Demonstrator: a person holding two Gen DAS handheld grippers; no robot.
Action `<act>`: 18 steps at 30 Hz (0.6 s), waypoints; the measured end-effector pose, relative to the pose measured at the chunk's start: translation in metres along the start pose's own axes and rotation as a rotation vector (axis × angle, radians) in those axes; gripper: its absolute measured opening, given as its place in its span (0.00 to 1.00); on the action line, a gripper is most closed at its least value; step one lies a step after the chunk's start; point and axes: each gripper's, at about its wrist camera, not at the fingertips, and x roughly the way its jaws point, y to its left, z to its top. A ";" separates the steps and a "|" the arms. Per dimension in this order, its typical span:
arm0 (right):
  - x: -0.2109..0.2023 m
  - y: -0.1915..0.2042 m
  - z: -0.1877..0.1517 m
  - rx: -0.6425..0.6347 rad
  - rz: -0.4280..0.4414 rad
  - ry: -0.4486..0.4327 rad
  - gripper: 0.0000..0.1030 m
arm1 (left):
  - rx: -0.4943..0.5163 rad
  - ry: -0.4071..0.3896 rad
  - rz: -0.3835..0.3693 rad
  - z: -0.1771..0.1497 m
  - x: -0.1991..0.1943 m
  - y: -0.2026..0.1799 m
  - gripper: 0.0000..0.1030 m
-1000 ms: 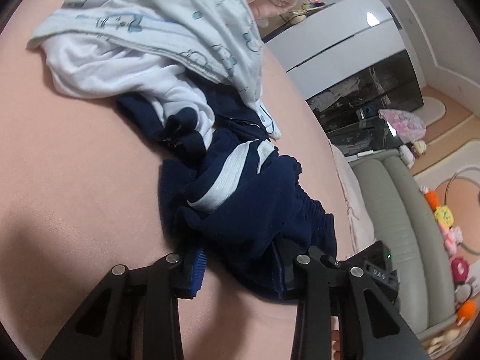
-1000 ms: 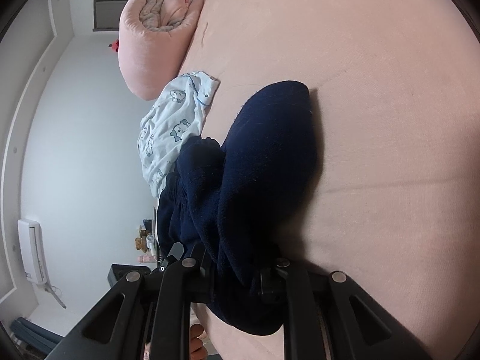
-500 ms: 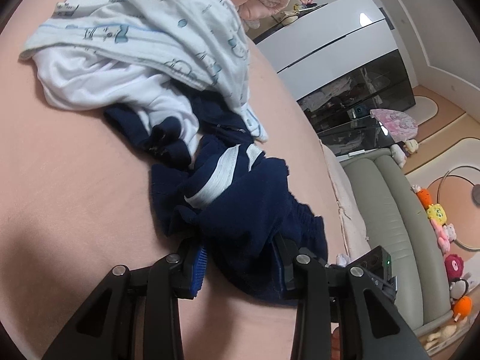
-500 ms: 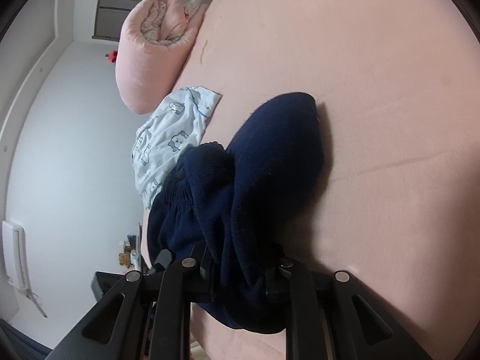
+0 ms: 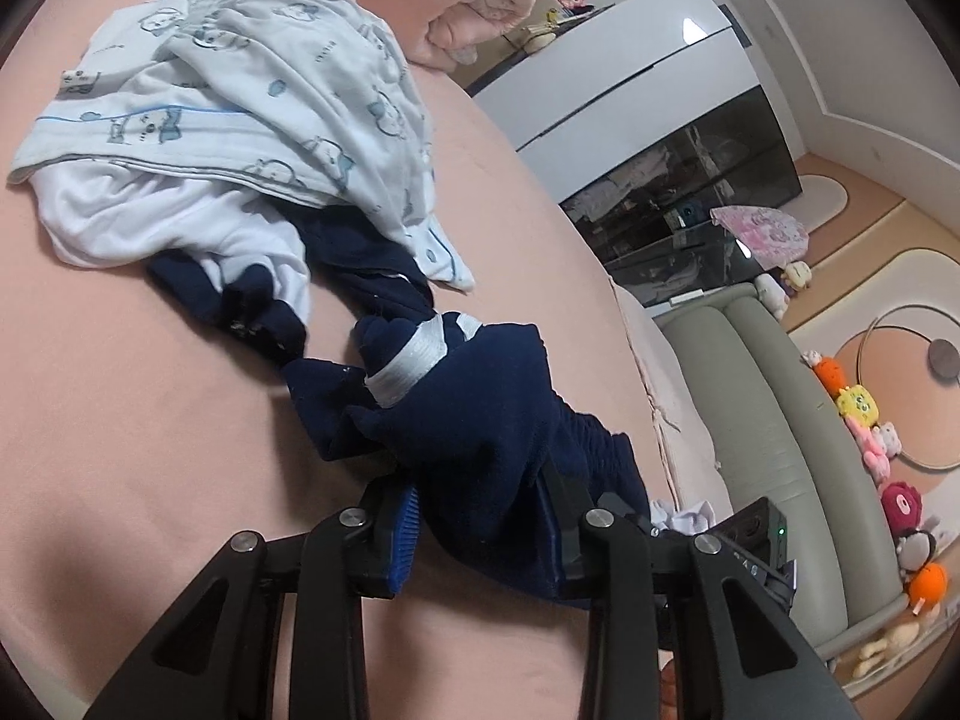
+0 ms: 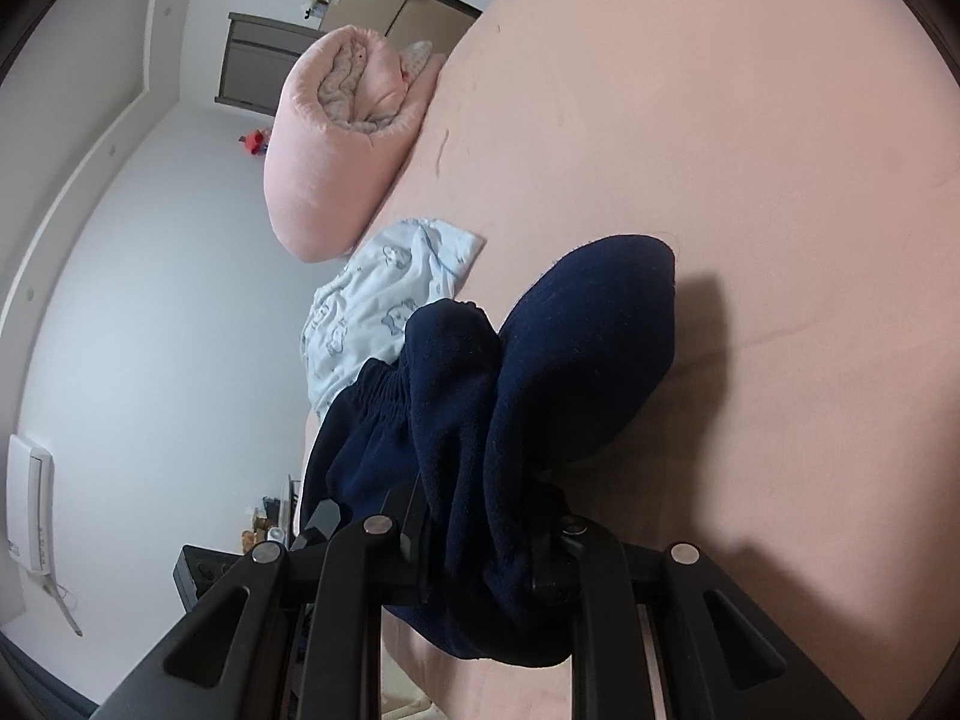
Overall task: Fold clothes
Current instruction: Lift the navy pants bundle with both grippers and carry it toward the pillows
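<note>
A navy garment with a white stripe lies bunched on the pink bed. My left gripper is shut on its near end. In the right wrist view my right gripper is shut on another bunched part of the same navy garment, which hangs off the bed surface. Behind it lies a pile: a light blue printed garment over a white one. The blue printed garment also shows in the right wrist view.
A rolled pink blanket lies at the head of the bed. Beside the bed stand a grey-green sofa, a dark glass cabinet and several plush toys on the floor. The bed edge runs along the right.
Both grippers have pulled the navy garment back and up, away from the pile. It is stretched out more, and the pile now sits farther off.
</note>
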 end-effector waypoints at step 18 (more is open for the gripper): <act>-0.037 0.009 -0.001 -0.047 -0.007 -0.064 0.17 | 0.012 0.052 -0.060 -0.011 0.000 -0.010 0.27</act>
